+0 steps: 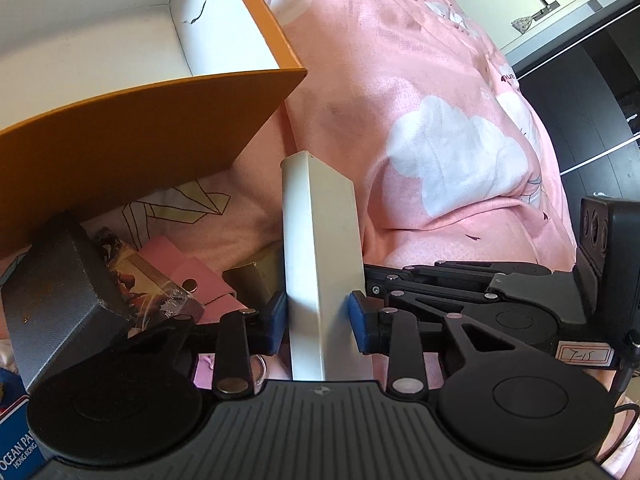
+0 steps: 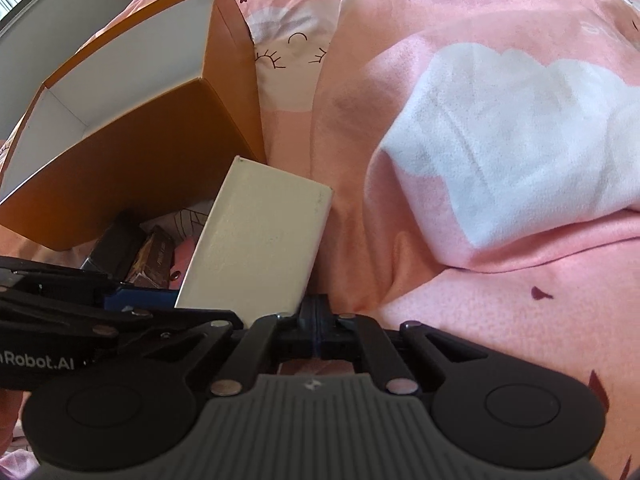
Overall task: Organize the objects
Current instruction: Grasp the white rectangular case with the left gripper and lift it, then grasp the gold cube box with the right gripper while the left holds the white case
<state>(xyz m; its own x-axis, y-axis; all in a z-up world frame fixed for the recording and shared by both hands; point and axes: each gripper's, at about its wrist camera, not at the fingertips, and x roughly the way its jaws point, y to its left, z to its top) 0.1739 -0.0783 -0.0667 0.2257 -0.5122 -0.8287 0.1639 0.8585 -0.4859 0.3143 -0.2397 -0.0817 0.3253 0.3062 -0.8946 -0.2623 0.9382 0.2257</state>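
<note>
A tall white carton (image 1: pixel 320 240) stands upright on the pink bedding, just in front of the open orange box (image 1: pixel 140 128). My left gripper (image 1: pixel 318 322) is shut on the carton, one blue pad pressed on each side of it low down. In the right wrist view the same carton (image 2: pixel 260 240) leans up beside the orange box (image 2: pixel 140 132). My right gripper (image 2: pixel 318 316) is shut, its tips at the carton's lower right corner with nothing seen between them. It also reaches in from the right of the left wrist view.
Small boxes lie packed to the left of the carton: a grey one (image 1: pixel 60 292), a dark patterned one (image 1: pixel 148 280), a pink item (image 1: pixel 192 276) and an olive one (image 1: pixel 256 276). A rumpled pink duvet (image 2: pixel 480 120) with white clouds rises on the right.
</note>
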